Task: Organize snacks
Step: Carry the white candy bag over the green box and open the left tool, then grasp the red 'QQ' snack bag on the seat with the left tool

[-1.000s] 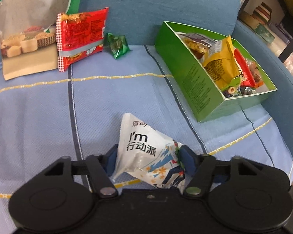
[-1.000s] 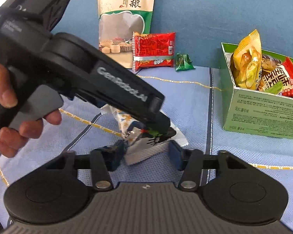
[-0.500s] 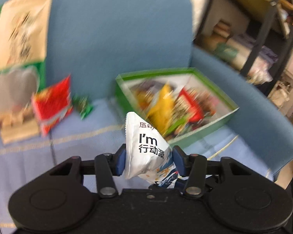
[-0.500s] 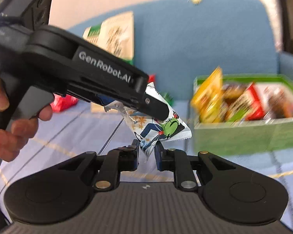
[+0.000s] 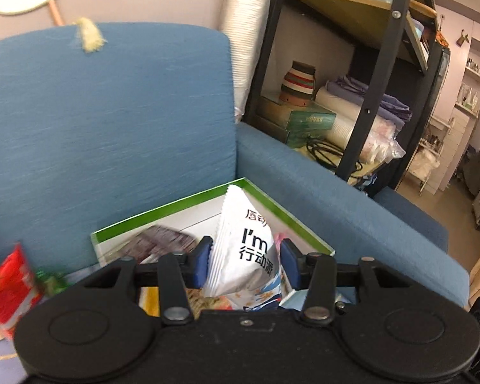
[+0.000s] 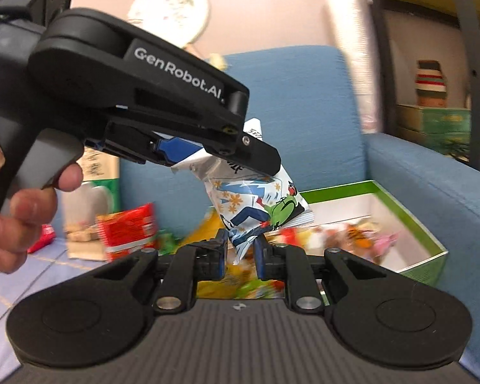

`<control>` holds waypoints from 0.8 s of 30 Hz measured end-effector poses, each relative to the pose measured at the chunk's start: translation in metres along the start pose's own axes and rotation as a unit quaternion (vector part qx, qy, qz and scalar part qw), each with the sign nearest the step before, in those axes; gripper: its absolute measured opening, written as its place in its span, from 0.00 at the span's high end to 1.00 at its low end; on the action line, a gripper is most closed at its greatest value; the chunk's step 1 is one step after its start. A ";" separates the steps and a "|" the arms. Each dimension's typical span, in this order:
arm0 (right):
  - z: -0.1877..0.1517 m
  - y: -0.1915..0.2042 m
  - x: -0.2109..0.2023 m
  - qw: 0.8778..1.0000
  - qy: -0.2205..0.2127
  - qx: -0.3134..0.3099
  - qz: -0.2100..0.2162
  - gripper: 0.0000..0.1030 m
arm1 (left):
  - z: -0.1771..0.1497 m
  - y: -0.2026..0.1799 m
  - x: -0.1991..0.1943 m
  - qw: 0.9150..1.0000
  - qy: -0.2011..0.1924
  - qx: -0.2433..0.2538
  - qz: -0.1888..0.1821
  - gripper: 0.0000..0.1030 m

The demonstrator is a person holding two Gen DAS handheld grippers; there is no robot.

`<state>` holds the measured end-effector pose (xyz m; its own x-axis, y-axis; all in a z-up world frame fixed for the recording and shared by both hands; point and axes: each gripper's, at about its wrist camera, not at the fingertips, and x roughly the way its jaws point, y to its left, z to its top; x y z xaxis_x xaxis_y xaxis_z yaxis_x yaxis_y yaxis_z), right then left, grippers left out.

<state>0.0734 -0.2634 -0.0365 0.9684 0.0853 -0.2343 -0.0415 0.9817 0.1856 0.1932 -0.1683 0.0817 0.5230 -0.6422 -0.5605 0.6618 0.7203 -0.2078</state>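
White snack pouch (image 5: pixel 244 249) is up in the air above the green box (image 5: pixel 291 216), held at both ends. Pouch: glossy white foil, pillow shape, serrated crimped edge on the upper seam, black print "I'm" with Chinese characters under it. Lower half carries a cartoon: blue zigzags, orange snowflake marks, a figure in blue trousers and a green blob shape, best seen in the right wrist view (image 6: pixel 256 204). Foil is crumpled where it is pinched.

Left gripper (image 5: pixel 244 260) has its blue pads (image 5: pixel 201 259) clenched on the pouch's middle, one pad on each side, pouch standing upright between them with the pointed top corner up. In the right wrist view the same gripper (image 6: pixel 208 153) comes in from the upper left, black body printed "GenRobot.AI", a hand (image 6: pixel 19 211) on its grey trigger grip.

Right gripper (image 6: pixel 239 252) jaws are nearly together, nipping the pouch's lower corner; the foil tail pokes down between the fingers.

Green box (image 6: pixel 409 211) sits on the blue sofa seat by the right armrest (image 5: pixel 352 220), white inside, open top, already holding mixed snack packets, blurred: yellow, red, pink wrappers. The pouch hangs over the box's near-left part, not touching the contents as far as I can tell.

Towards the sofa's left, against the backrest (image 5: pixel 112 121): red packet (image 6: pixel 128 230), a small green wrapper (image 5: pixel 49 280), a tall beige-and-green bag (image 6: pixel 92 198), all blurred. Metal shelf rack (image 5: pixel 384 73) stands beyond the armrest.
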 end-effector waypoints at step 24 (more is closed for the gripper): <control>-0.023 0.005 0.011 0.998 0.020 -0.042 -0.040 0.00 | -0.017 0.019 0.003 0.992 0.003 0.007 0.125 0.00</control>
<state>0.0787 -0.2537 -0.0599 0.9589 0.0105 -0.2836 0.0142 0.9963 0.0849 0.1986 -0.1522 0.0623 0.6685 -0.4422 -0.5980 0.5191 0.8532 -0.0507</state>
